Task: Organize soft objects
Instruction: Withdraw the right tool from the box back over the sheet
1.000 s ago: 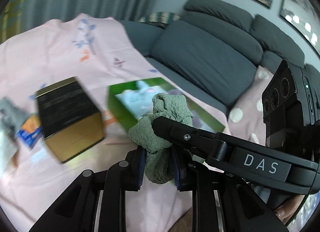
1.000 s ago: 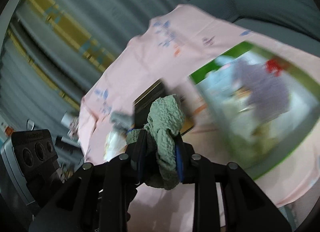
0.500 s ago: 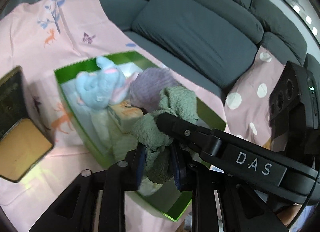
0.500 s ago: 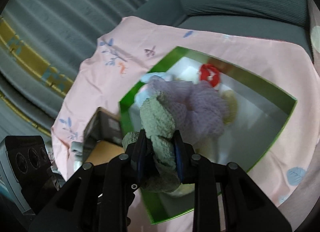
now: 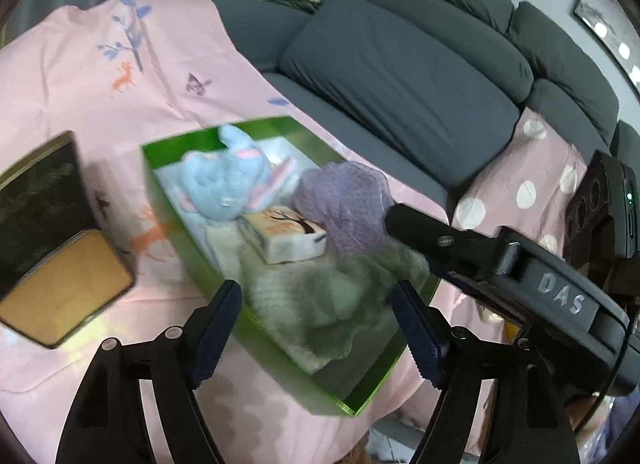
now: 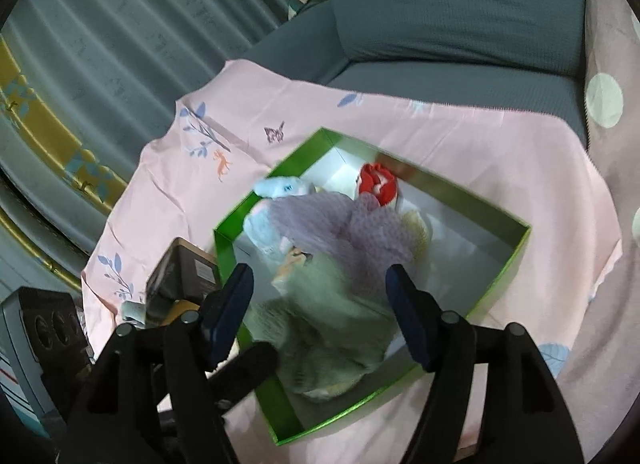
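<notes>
Inside green box [image 5: 192, 260]: sage cloth [image 5: 332, 296]

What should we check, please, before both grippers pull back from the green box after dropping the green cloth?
1. Left gripper jaws opening, pads off the green cloth: ok.
2. Right gripper jaws opening, pads off the cloth: ok.
3. Cloth inside the green box, near its front corner: ok, though blurred, so whether it has settled: cannot tell.
4. Cloth free of the right gripper's finger that crosses over the box: cannot tell.
5. Other items inside the box, namely blue plush, purple cloth and small printed box: ok.
6. Black and gold tin outside the box, apart from both grippers: ok.
</notes>
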Tool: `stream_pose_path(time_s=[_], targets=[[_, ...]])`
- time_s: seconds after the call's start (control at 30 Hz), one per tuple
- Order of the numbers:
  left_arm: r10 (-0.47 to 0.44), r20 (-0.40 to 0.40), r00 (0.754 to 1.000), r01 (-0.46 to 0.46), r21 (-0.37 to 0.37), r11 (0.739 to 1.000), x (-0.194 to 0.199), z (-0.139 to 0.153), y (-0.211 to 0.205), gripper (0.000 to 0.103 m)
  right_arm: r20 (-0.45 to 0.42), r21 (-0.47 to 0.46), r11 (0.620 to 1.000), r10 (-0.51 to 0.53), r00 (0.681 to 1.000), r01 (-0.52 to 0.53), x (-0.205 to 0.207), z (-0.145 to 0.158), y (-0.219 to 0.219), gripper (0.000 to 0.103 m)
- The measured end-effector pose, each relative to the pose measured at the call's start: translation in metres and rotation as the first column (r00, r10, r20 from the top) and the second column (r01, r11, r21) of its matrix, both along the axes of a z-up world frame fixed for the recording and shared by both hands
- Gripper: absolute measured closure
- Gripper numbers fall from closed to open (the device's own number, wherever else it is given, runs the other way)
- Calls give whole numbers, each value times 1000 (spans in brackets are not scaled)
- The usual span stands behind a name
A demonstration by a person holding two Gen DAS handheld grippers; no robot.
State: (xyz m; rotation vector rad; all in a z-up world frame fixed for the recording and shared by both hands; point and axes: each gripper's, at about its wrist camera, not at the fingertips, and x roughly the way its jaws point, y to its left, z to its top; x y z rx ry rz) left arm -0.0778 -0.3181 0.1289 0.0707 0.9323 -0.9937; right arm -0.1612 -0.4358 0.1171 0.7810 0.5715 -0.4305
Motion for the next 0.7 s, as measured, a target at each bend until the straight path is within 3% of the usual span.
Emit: stream_pose_path(time_s=[0.07, 0.2, 0.37, 0.53, 0.7], targets=[[20, 13, 1000, -20, 6, 1000, 0, 6, 12, 20, 24, -23, 1000, -9, 1000, 10, -7, 11, 7, 15], [87, 73, 994, -89, 28, 996, 0, 14, 48, 20, 71, -54, 998, -17, 997, 20, -21, 30, 26, 11], [218, 44, 975, -218, 1, 976, 7, 13, 115, 20, 98, -67, 997, 31, 995, -24, -24, 38, 56, 5], [399, 40, 916, -399, -7, 917, 11, 8, 199, 20, 59, -94, 993, 81, 995, -76, -13, 36, 82, 5], [585, 34, 810, -586, 27, 810, 13, -7, 285, 20, 29, -99, 981, 173, 985, -169, 9, 32, 116, 4]])
